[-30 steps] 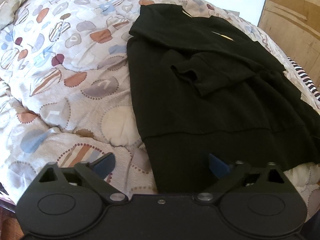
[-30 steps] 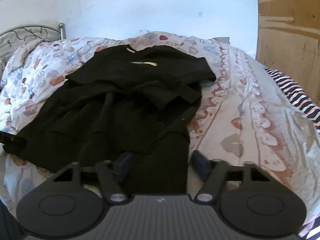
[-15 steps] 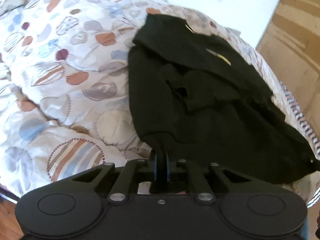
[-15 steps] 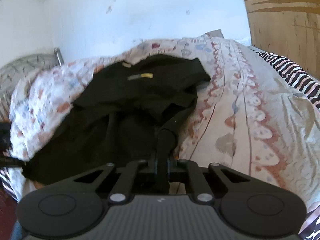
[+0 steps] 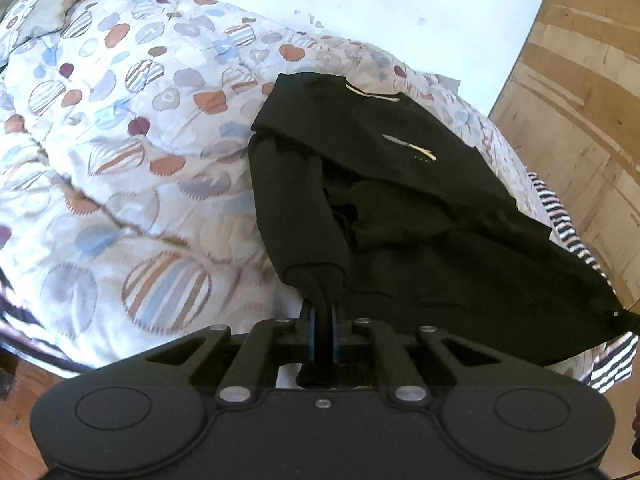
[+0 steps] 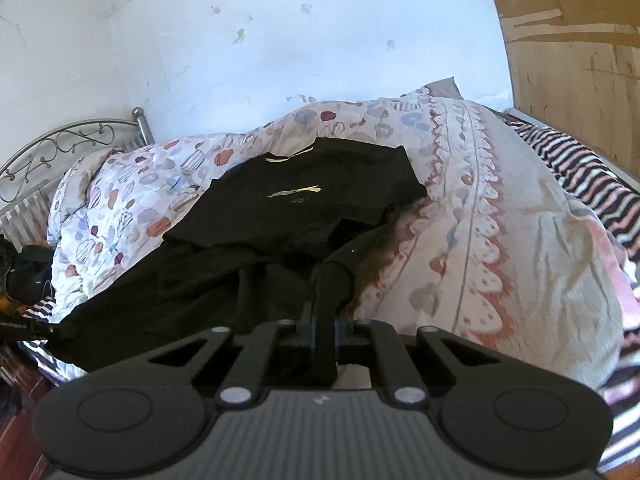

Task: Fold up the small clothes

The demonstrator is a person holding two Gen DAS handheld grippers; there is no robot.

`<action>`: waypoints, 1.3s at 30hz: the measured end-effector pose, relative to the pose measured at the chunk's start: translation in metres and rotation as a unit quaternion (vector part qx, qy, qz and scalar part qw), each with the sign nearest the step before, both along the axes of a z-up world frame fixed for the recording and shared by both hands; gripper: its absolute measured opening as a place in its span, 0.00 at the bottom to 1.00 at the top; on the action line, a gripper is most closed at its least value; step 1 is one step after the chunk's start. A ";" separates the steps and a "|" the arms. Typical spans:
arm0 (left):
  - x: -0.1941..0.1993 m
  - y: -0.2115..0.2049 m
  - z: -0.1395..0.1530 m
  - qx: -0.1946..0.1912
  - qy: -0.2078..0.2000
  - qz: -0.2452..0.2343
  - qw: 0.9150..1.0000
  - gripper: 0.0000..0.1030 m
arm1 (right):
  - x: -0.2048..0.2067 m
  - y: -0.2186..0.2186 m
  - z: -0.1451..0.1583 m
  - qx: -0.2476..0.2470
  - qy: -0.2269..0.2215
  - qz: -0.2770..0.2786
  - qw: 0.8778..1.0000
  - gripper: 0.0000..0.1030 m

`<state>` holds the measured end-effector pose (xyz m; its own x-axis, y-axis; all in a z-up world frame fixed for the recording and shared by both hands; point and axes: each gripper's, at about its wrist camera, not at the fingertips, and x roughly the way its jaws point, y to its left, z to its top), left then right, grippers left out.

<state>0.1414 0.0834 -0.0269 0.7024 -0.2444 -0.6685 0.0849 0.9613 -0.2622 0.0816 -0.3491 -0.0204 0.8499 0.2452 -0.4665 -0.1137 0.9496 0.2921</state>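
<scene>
Left gripper (image 5: 321, 322): jaws drawn together at centre of its view, blue-edged fingers (image 5: 306, 328) pinching a bunched ribbed hem of the black sweatshirt (image 5: 400, 200), linkage arms folded inward. Right gripper (image 6: 323, 326): same closed pose, fingers (image 6: 307, 330) clamped on another ribbed corner of the sweatshirt, cloth rising from between them. Both point forward toward the far wall.

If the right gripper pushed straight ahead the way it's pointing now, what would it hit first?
The right gripper is shut on the black garment, so it would likely push into that bunched fabric first, then the patterned quilt beyond; depth is unclear.
</scene>
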 end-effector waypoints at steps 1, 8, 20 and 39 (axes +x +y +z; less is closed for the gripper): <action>-0.006 0.000 -0.001 0.001 0.003 0.001 1.000 0.07 | -0.006 0.000 0.000 -0.001 0.001 0.000 1.000 0.08; -0.036 -0.001 -0.019 0.004 0.006 0.005 1.000 0.07 | -0.024 0.005 -0.016 -0.023 0.020 0.002 1.000 0.08; -0.032 -0.010 -0.037 0.024 0.013 0.005 1.000 0.09 | -0.026 0.013 -0.033 -0.058 0.025 -0.001 0.998 0.14; -0.054 -0.009 -0.028 0.031 -0.022 0.024 0.999 0.99 | -0.042 0.020 -0.025 -0.142 -0.021 0.043 0.989 1.00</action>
<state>0.0878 0.0742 -0.0546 0.7420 -0.1686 -0.6488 0.0481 0.9788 -0.1993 0.0392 -0.3295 -0.0453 0.8515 0.1811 -0.4921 -0.2031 0.9791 0.0088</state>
